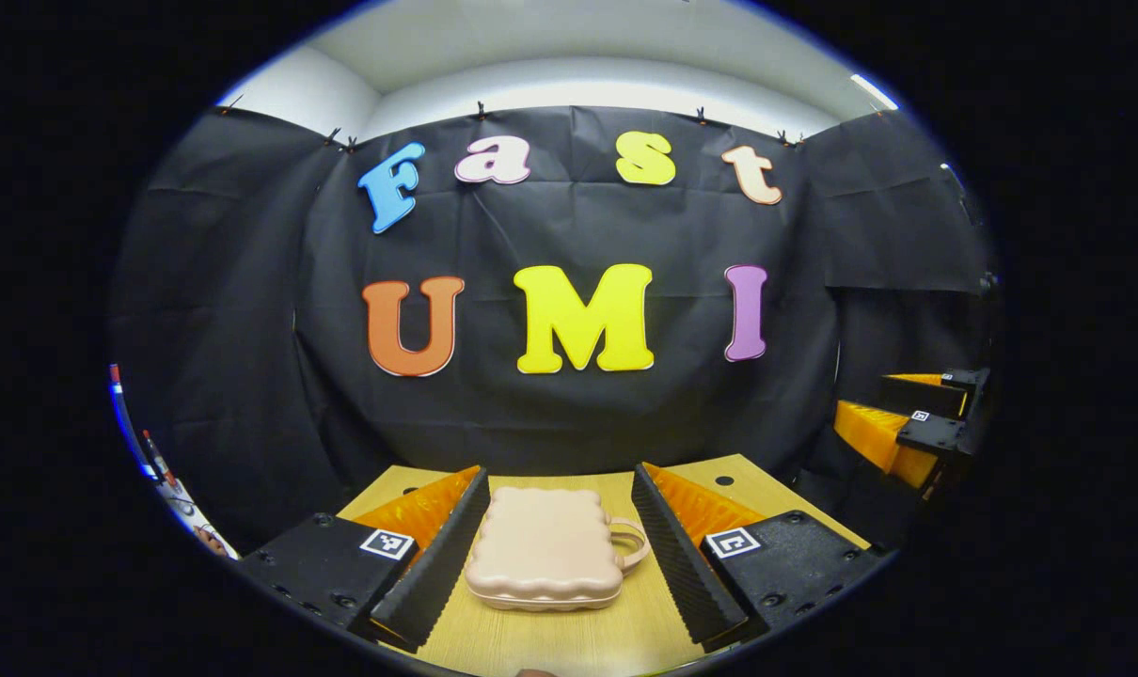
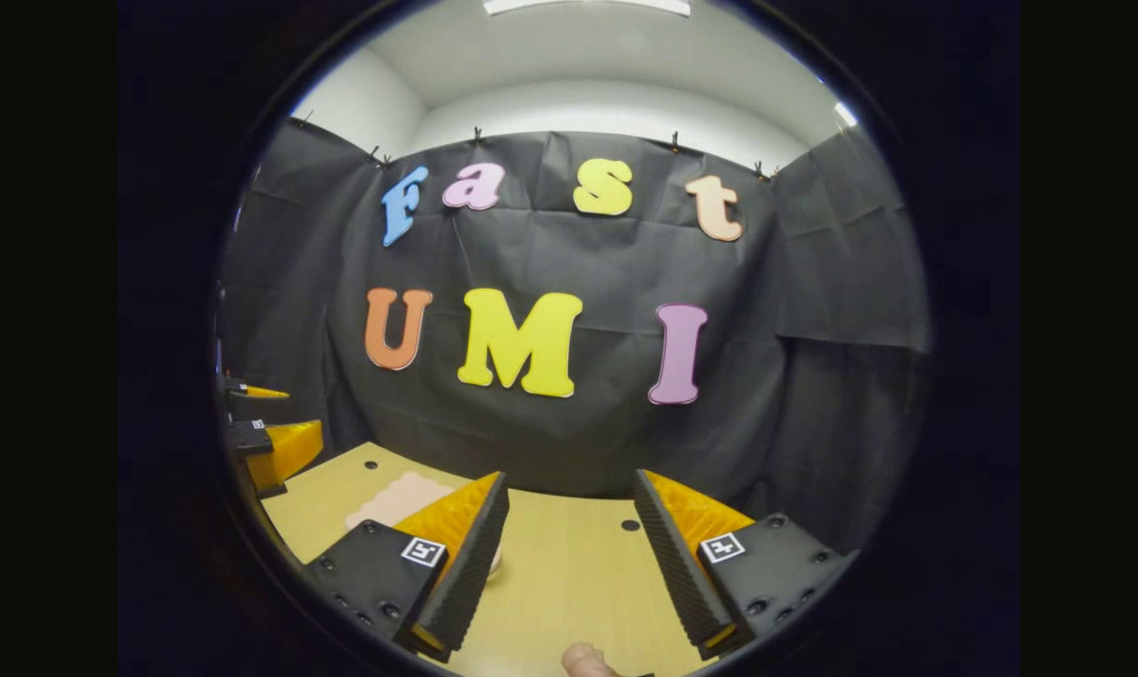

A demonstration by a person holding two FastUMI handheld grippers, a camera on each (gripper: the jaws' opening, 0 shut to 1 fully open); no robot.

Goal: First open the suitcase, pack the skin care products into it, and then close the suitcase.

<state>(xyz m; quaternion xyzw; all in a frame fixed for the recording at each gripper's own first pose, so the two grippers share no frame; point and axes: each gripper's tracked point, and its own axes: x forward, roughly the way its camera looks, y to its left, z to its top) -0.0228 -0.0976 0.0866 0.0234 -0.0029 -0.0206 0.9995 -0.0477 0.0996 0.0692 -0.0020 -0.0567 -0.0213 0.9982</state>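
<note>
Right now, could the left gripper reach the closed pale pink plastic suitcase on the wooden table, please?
Probably yes: the left gripper is open and the pale pink plastic suitcase lies straight ahead between its fingers on the wooden table, nothing between.

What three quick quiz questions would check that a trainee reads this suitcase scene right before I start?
1. True or false: the suitcase is already open.
2. In the left gripper view, the suitcase lies: A) outside both fingers, B) on the table between the left gripper's fingers, untouched, C) lifted off the table.
3. Fill in: in the right gripper view, the right gripper has bare ____ between its spread fingers.

Key
1. False; its lid is down.
2. B
3. Table; the suitcase sits off to the left there, partly behind a finger.
</note>
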